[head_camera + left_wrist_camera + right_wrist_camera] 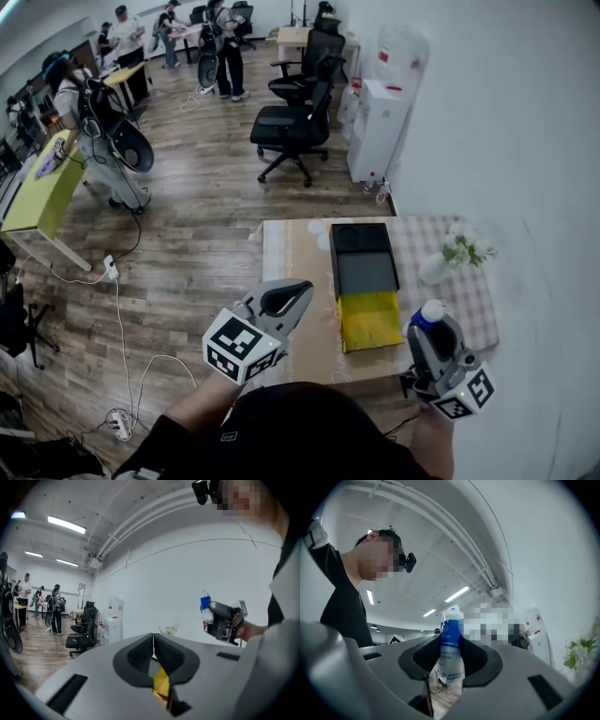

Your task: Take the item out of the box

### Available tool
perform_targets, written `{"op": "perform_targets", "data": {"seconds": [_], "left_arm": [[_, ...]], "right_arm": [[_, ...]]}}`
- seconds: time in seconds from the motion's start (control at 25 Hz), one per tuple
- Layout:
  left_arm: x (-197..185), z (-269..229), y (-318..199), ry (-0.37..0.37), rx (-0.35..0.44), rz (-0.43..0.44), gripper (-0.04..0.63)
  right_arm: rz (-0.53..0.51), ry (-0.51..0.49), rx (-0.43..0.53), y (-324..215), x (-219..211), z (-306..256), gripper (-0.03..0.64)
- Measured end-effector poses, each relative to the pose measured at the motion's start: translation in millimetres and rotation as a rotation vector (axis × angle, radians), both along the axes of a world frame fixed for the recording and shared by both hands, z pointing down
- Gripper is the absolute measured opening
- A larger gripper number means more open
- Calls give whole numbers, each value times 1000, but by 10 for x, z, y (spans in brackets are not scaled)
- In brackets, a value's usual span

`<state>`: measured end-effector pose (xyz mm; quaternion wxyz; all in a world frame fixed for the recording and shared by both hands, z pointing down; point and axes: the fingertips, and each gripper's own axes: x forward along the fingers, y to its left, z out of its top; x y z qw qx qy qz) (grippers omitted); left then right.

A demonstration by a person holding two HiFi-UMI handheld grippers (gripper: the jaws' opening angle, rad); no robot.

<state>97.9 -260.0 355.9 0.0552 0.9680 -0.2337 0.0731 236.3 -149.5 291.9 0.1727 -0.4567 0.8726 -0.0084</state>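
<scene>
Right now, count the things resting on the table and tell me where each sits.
2. The open black box lies in the middle of the table; the white vase of flowers stands to its right. The bottle is held in the right tongs, not resting there.

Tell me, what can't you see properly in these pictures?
- Item print: right gripper view, too small and blurred to read.
- Item's lower end: head view, hidden by the right gripper shut on it.
- Box: left gripper view, only a yellow sliver shows below the shut left gripper, whose body hides the rest.
- Far people: head view, too small to tell what they do.
</scene>
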Motion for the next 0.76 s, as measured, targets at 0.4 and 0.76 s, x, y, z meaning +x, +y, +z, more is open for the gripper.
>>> {"op": "perform_targets", "data": {"seconds": [0.4, 0.76], "left_arm": [[58, 73, 6, -5, -8, 7, 15], [44, 112, -6, -8, -13, 1, 15]], "right_arm": [[8, -14, -42, -43, 27, 182, 138], [3, -19, -46, -57, 20, 206, 138]]}}
